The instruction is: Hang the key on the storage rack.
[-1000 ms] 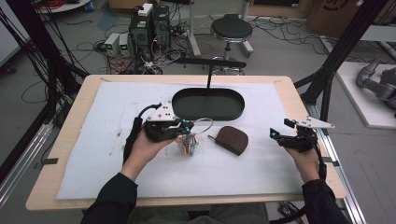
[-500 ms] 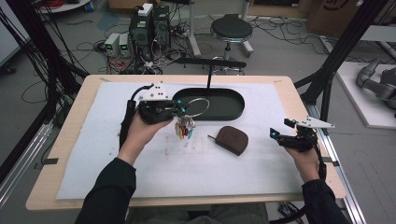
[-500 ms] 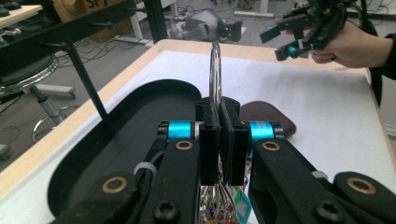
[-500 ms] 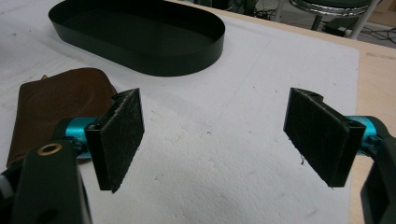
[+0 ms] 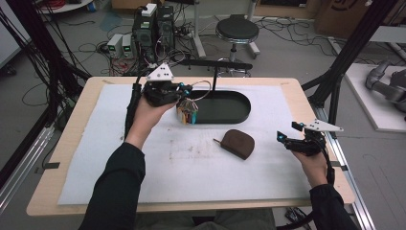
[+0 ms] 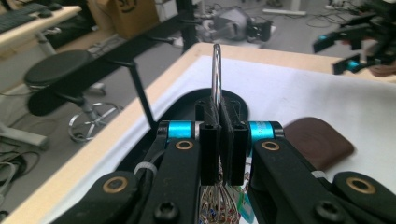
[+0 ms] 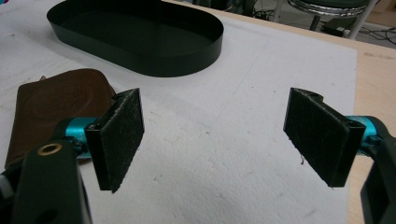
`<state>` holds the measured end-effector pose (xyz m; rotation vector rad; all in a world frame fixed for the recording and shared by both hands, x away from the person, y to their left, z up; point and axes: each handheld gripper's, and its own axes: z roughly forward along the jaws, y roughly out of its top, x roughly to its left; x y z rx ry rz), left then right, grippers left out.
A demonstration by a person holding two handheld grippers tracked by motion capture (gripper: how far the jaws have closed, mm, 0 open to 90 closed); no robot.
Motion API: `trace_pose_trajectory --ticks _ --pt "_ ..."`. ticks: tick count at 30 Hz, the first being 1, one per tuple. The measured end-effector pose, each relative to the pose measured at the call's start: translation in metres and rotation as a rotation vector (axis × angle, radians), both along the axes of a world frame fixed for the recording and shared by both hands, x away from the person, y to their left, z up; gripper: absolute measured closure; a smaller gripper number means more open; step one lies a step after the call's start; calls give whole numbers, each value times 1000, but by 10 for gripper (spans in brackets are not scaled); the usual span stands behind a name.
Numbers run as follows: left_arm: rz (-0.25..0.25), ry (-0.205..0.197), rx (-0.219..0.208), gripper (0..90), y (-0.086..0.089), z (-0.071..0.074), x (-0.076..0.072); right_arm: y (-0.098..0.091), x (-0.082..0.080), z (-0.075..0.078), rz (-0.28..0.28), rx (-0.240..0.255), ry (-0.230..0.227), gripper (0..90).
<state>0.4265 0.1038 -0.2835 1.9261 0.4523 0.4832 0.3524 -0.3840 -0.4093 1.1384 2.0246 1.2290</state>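
The left tongs [image 5: 184, 91] are clamped tight on a thin metal ring [image 6: 216, 70], the two black pads pressed flat together with the ring rising straight up out of the seam between them in the left gripper view. From that ring a bunch of keys [image 5: 187, 111] hangs below the tongs, clear of the worktop [image 5: 297, 88], with some coloured tags among the metal. Seen from above, the bunch dangles right at the near left end of the tray [image 5: 239, 115], a dark oval dish with a low wall, and whether it hangs over the rim or just outside it I cannot tell. The left hand [image 5: 146, 115] holds the tool above the white mat [image 5: 143, 167]. The right tongs [image 7: 224, 135] stand wide apart with nothing between them, low over the mat near the worktop's right edge, well away from the keys. Between the two tools a brown pouch [image 5: 239, 143] lies flat on the mat, just in front of the tray and close to the left pad in the right gripper view.
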Motion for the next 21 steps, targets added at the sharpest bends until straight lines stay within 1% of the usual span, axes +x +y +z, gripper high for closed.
trace_pose_trajectory --ticks 2,6,8,9,17,19,21 --pt "20 -1 -2 868 1 1 7 0 0 0 1 -1 -1 205" --pt "45 -1 -10 868 3 1 19 -1 0 0 -3 3 1 205" --pt "55 -12 -9 868 3 0 23 -1 0 0 -4 4 3 205" --pt "60 -7 -11 868 4 0 25 -1 1 0 -5 5 3 205" --pt "113 17 12 868 8 -2 46 -1 1 -1 -4 5 2 205" --pt "130 13 18 868 8 -3 51 -1 1 -1 -5 6 2 205" --pt "146 13 14 868 9 -5 56 -1 2 -1 -5 5 -1 205"
